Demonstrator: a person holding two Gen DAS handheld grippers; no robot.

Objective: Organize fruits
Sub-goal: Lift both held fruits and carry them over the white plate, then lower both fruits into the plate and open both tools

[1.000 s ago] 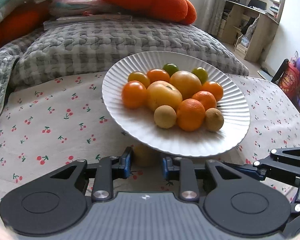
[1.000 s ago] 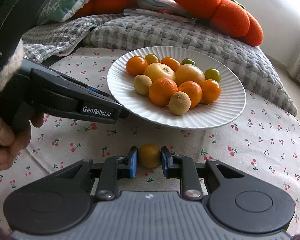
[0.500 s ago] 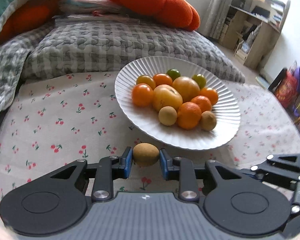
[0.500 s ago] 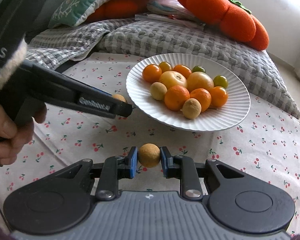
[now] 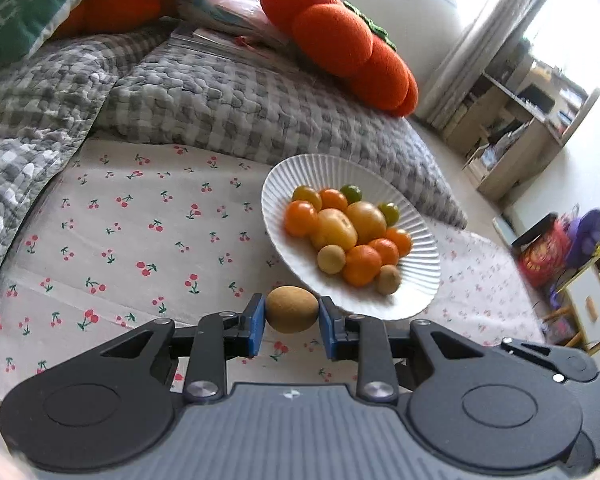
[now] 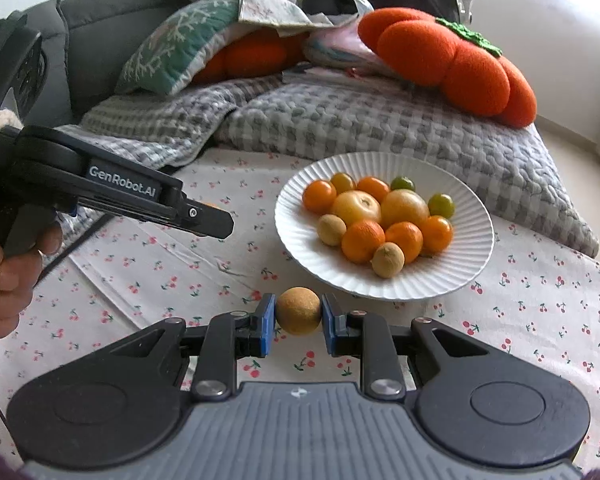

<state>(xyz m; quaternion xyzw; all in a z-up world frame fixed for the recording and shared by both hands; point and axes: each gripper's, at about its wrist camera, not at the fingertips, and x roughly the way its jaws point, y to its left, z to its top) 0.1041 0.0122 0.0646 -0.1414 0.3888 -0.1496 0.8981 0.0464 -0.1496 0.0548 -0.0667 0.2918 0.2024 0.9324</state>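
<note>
My left gripper [image 5: 291,322] is clamped on an oval brown fruit [image 5: 292,309], and my right gripper [image 6: 298,324] pinches a round tan fruit [image 6: 298,311]; both hang above the cherry-print bed [image 6: 148,264], just short of the near rim of the white plate [image 6: 472,216] heaped with oranges and small citrus. These fruits look light, firm-skinned and prone to rolling, so I judge a hold across the widest middle, pads square to the sides, safest; squeezing harder risks bruising, and the pile could shift when touched.
</note>
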